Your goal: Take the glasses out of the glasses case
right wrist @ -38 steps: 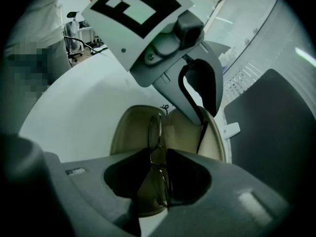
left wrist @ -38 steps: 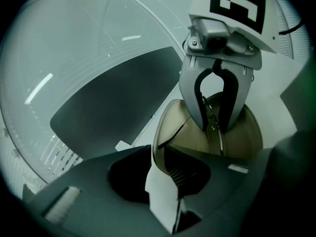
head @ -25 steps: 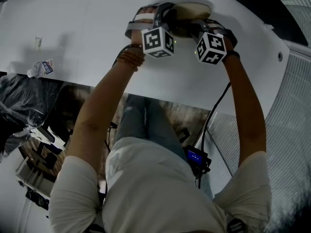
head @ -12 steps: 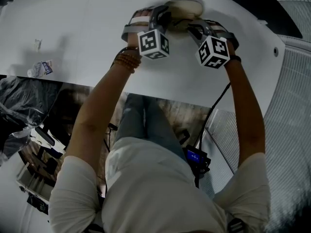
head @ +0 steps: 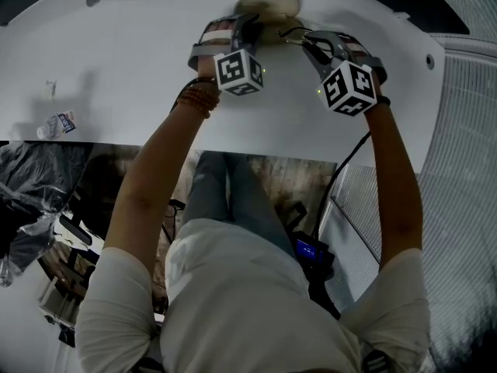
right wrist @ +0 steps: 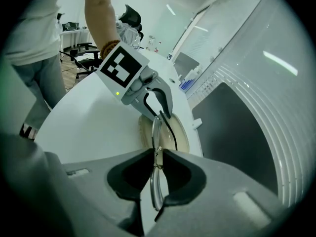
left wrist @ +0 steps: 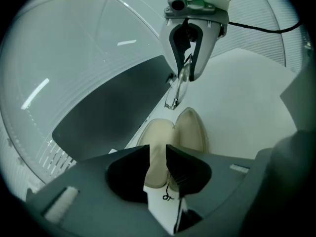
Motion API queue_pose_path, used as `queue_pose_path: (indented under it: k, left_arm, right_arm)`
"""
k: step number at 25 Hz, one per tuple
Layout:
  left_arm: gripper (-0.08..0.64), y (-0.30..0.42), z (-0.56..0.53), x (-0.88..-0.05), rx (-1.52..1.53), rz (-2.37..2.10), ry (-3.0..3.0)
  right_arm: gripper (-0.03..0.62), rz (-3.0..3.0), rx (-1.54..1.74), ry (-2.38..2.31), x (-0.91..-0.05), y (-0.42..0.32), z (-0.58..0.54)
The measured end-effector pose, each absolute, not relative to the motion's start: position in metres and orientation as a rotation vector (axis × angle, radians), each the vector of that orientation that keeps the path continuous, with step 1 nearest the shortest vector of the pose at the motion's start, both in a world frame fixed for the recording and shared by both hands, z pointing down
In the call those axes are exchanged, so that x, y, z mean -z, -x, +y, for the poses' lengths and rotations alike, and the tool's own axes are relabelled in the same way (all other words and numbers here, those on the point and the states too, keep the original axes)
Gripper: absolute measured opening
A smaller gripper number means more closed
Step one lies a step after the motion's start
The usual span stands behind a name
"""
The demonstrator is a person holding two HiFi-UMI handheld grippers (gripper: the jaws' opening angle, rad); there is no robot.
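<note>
The thin metal-framed glasses [right wrist: 155, 130] are now seen lifted clear of the open beige clamshell glasses case [left wrist: 190, 130], whereas a moment ago the right gripper [right wrist: 158, 152] was low at the case mouth. Its jaws are pinched narrowly on the frame between the two lenses, which hang free above the case. From this the removal itself is judged as good as done, with only a setting-down left. The case is kept at the far edge of the white curved table [left wrist: 237, 93], where the left gripper [left wrist: 157, 149] is closed part-way on the rim of one shell (the other shell lies flat beside it). Little room is left beyond the case, since the far edge is met there by a dark panel [left wrist: 108, 107] and a glass wall [left wrist: 74, 43]. Toward the near edge a broad stretch of table is offered, and a crumpled plastic bottle [head: 58, 123] near the left edge lies well apart from both grippers.
</note>
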State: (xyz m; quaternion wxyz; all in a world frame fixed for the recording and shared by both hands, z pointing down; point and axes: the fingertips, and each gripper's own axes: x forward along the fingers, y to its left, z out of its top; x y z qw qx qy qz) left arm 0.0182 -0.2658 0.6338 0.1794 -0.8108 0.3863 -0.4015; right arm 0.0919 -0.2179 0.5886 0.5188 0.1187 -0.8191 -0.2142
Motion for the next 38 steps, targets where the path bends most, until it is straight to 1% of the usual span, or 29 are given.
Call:
queue_pose_path:
  k: [6,15,23,38]
  left_arm:
    - [0.106,-0.047,-0.263,-0.642,1.15,1.014,2.302]
    - [0.103,-0.064,-0.26,-0.666,1.205,0.918,2.307]
    - [0.084,-0.069,-0.262,-0.669,1.206,0.926,2.321]
    - [0.052,-0.067,-0.261,-0.667,1.183,0.949,2.309]
  right_arm:
    - [0.054,-1.959,0.419,-0.415,-0.575,-0.145,-0.206]
    - [0.054,-1.904,0.271,-0.435,-0.596,-0.2,-0.171]
    - [0.054,-1.914,0.125,-0.381,-0.619,-0.214,-0.145]
    - [0.054,-1.937,-0.096,-0.23,-0.673,-0.213,-0.117]
